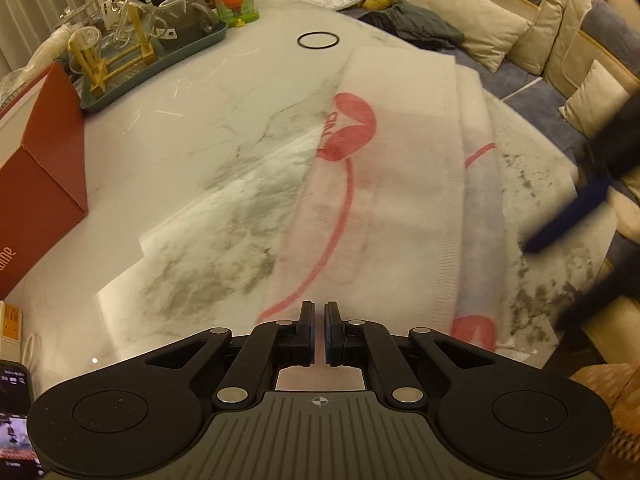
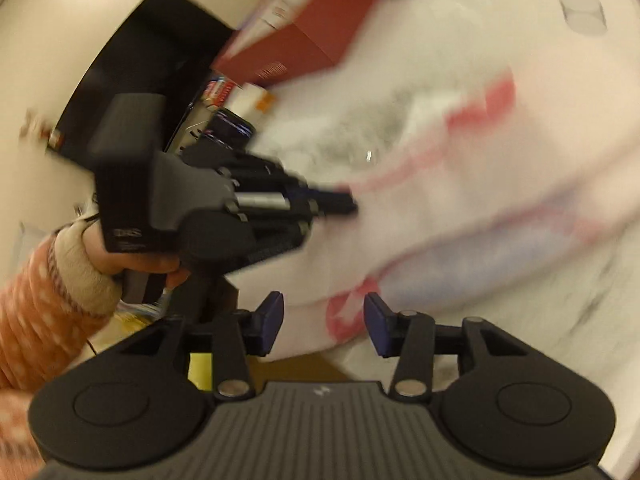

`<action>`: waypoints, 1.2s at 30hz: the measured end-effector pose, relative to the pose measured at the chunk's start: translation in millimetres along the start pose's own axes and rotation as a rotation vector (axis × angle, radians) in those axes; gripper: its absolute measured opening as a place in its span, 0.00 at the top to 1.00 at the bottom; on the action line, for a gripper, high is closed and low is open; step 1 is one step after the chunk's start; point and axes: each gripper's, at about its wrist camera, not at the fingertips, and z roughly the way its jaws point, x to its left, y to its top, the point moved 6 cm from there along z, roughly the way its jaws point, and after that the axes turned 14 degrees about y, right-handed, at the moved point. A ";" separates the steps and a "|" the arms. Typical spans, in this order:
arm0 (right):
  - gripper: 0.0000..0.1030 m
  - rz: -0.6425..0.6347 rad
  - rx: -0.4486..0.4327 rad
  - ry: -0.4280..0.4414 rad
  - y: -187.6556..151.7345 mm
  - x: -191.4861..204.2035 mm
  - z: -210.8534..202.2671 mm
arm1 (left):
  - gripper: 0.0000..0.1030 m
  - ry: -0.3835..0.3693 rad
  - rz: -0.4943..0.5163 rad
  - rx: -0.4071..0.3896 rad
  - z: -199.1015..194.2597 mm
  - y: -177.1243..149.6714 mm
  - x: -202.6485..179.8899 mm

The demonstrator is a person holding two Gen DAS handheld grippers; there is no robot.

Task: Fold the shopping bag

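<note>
A thin white shopping bag with red print lies folded lengthways on the marble table. My left gripper is shut over the bag's near end; whether it pinches the fabric I cannot tell. In the blurred right wrist view the bag spreads ahead, and the left gripper shows from the side, touching the bag's edge. My right gripper is open and empty, hovering above the bag's near corner. Its blurred fingers show at the right of the left wrist view.
A red box stands at the left. A green tray with glassware sits at the back left. A black ring lies on the table beyond the bag. A sofa with cushions runs past the table's right edge.
</note>
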 end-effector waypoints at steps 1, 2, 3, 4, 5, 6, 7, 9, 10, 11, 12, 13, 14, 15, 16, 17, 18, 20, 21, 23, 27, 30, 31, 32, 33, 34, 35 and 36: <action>0.57 -0.095 -0.009 -0.095 6.1 3.1 -4.5 | 0.98 -0.008 -0.012 -0.003 -2.0 -0.1 -3.9; 0.55 -0.207 -0.006 -0.220 13.8 4.1 -1.9 | 0.98 -0.005 -0.019 -0.007 -4.8 -0.3 -9.4; 0.53 -0.298 0.000 -0.326 18.6 2.9 3.1 | 0.98 -0.002 -0.026 -0.010 -7.6 -0.5 -15.0; 0.53 -0.360 0.003 -0.394 23.0 0.3 10.7 | 0.98 0.000 -0.032 -0.012 -10.3 -0.9 -20.4; 0.53 -0.385 0.006 -0.416 26.7 -3.2 19.4 | 0.98 -0.007 -0.035 -0.007 -11.8 -3.2 -24.8; 0.53 -0.374 0.013 -0.405 28.4 -9.0 25.4 | 0.98 -0.013 -0.037 -0.001 -13.1 -5.6 -29.1; 0.54 -0.358 0.025 -0.386 28.7 -13.1 33.6 | 0.98 -0.013 -0.042 0.010 -12.3 -8.8 -32.9; 0.54 -0.356 0.082 -0.396 23.3 -20.1 51.9 | 0.98 -0.007 -0.081 -0.008 -14.8 -14.3 -33.5; 0.55 -0.363 0.120 -0.423 19.9 -25.0 61.8 | 0.98 -0.017 -0.112 -0.008 -15.5 -17.2 -31.9; 0.53 -0.414 0.113 -0.431 12.0 -23.4 60.1 | 0.98 -0.026 -0.142 -0.008 -16.2 -20.0 -30.3; 0.50 -0.443 0.117 -0.433 5.6 -23.0 56.5 | 0.98 -0.035 -0.171 -0.008 -17.0 -22.8 -28.9; 0.47 -0.447 0.119 -0.424 -0.4 -24.4 52.0 | 0.98 -0.037 -0.176 -0.018 -19.1 -25.3 -30.4; 0.42 -0.443 0.123 -0.419 -4.2 -26.6 48.3 | 0.98 -0.038 -0.171 -0.029 -20.7 -27.5 -32.1; 0.39 -0.455 0.129 -0.424 -7.4 -28.1 44.6 | 0.98 -0.040 -0.166 -0.038 -22.4 -29.7 -33.7; 0.36 -0.445 0.135 -0.420 -7.0 -29.8 44.1 | 0.98 -0.051 -0.171 -0.037 -24.0 -31.6 -34.6; 0.37 -0.436 0.141 -0.416 -6.6 -31.3 43.6 | 0.97 -0.072 -0.188 -0.032 -26.3 -34.7 -33.0; 0.38 -0.440 0.154 -0.419 -6.2 -30.0 43.0 | 0.97 -0.100 -0.218 -0.029 -30.2 -38.7 -29.3; 0.56 -0.477 0.141 -0.403 -5.3 -20.5 41.4 | 0.97 -0.153 -0.289 -0.029 -40.4 -49.8 -19.8; 0.55 -0.514 0.121 -0.390 -2.8 -12.8 43.2 | 0.97 -0.179 -0.329 -0.030 -46.3 -56.7 -14.0; 0.46 -0.652 0.125 -0.345 -4.6 7.9 42.8 | 0.97 -0.239 -0.453 -0.011 -52.3 -72.8 2.6; 0.26 -0.913 0.280 -0.184 -21.9 32.5 51.0 | 0.97 -0.325 -0.765 0.041 -52.3 -106.4 38.0; 0.24 -1.084 0.414 -0.190 -35.9 33.1 67.3 | 0.97 -0.308 -0.901 0.066 -45.4 -122.0 56.0; 0.25 -1.133 0.461 -0.200 -39.2 30.4 74.5 | 0.97 -0.298 -0.933 0.072 -43.3 -125.8 60.5; 0.31 -1.175 0.500 -0.213 -41.4 27.3 81.5 | 0.97 -0.287 -0.938 0.072 -42.9 -126.1 62.2; 0.35 -1.203 0.532 -0.223 -42.1 24.3 88.0 | 0.97 -0.278 -0.939 0.069 -42.9 -125.4 63.0; 0.41 -1.172 0.535 -0.216 -37.2 23.5 92.5 | 0.97 -0.273 -0.939 0.064 -42.7 -124.4 63.6; 0.66 -1.141 0.539 -0.208 -32.3 22.8 96.9 | 0.97 -0.268 -0.939 0.058 -42.4 -123.3 64.3; 0.78 -1.109 0.541 -0.202 -27.4 22.1 101.4 | 0.97 -0.263 -0.940 0.053 -41.1 -121.6 66.0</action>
